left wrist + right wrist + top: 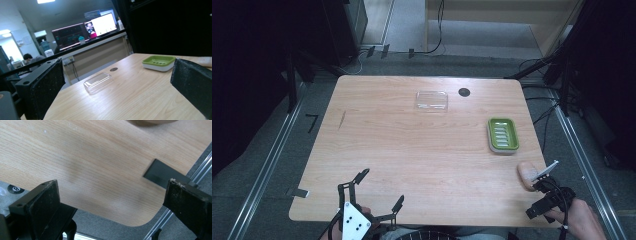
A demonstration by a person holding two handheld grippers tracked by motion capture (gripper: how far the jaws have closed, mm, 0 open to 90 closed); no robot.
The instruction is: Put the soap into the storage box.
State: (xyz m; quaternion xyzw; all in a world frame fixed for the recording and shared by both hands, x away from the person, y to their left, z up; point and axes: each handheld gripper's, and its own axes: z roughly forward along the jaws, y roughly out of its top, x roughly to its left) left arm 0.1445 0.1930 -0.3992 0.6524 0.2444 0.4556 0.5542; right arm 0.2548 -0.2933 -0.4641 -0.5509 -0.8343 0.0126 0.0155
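A clear plastic lid (431,100) lies flat near the far edge of the wooden table (412,150). A green soap dish with a white base (503,135) rests toward the right side. My left gripper (379,190) hovers over the near left edge, open and holding nothing. In the left gripper view, the clear plastic lid (98,82) and the green soap dish (158,62) lie well beyond the left gripper (117,87). A hand holds my right gripper (539,197) at the near right corner. In the right gripper view, the right gripper (112,202) is open over bare wood.
A black round grommet (464,92) sits in the tabletop just right of the lid. Metal rails (582,160) run along both sides of the table on the floor. A black bracket (162,173) lies by the rounded table corner. Monitors (85,31) stand on a counter far behind.
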